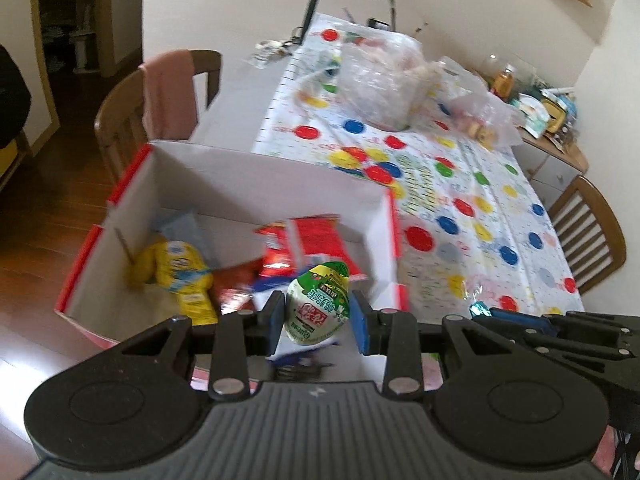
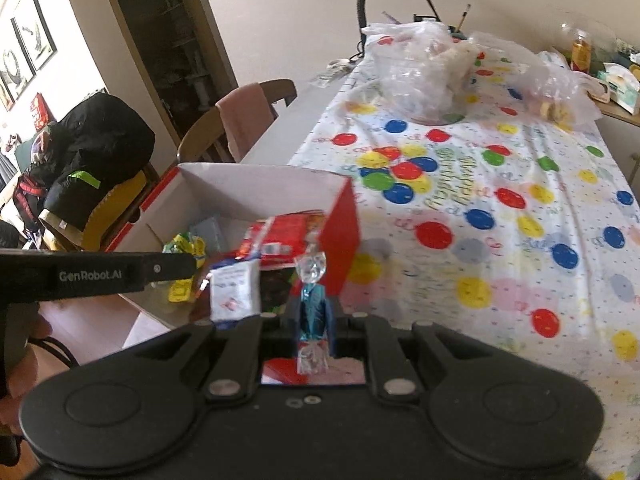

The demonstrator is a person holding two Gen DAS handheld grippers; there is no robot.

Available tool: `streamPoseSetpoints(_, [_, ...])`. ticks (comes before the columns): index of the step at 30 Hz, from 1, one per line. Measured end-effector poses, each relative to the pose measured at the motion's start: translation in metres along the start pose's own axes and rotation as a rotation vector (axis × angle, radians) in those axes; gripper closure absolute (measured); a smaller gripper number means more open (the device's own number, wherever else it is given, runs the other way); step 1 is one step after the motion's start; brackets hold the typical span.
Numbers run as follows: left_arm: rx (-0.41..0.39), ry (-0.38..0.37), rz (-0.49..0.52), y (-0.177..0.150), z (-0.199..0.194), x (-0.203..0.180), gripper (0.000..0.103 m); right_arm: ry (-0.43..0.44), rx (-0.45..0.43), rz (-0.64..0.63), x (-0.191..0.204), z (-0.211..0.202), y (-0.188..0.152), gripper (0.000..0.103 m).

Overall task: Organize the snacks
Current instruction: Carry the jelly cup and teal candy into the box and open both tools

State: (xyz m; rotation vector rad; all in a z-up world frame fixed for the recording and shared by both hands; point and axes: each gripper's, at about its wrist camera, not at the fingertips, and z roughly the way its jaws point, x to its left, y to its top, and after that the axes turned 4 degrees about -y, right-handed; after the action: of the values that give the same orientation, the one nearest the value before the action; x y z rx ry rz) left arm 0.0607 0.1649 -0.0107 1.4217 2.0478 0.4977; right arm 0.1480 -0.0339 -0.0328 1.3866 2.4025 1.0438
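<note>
The left gripper is clamped on a green-and-white snack pouch – held above the red-sided box of snacks. The right gripper pinches a teal wrapped candy beside that box – near the balloon-print counter.

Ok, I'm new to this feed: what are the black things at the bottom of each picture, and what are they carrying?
Each picture comes from a camera on a hand-held claw, looking along its fingers. The left claw grips a green-and-white egg-shaped snack. The right claw is shut on a blue-wrapped candy. Both are near the open red-and-white box, which already holds a yellow packet and red packets. The box sits on a table with a balloon-print cloth, where clear plastic bags lie further back.
</note>
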Motion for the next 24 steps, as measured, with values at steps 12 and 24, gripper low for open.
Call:
streamPoseSetpoints(12, [0.022, 0.082, -0.002, 0.014, 0.015, 0.079, 0.069, 0.001, 0.051, -0.026, 0.059, 0.059, 0.012, 0.092])
streamPoseSetpoints(24, [0.083, 0.126, 0.044, 0.029, 0.058, 0.112, 0.069, -0.039, 0.098, -0.063, 0.077, 0.12, 0.037, 0.092])
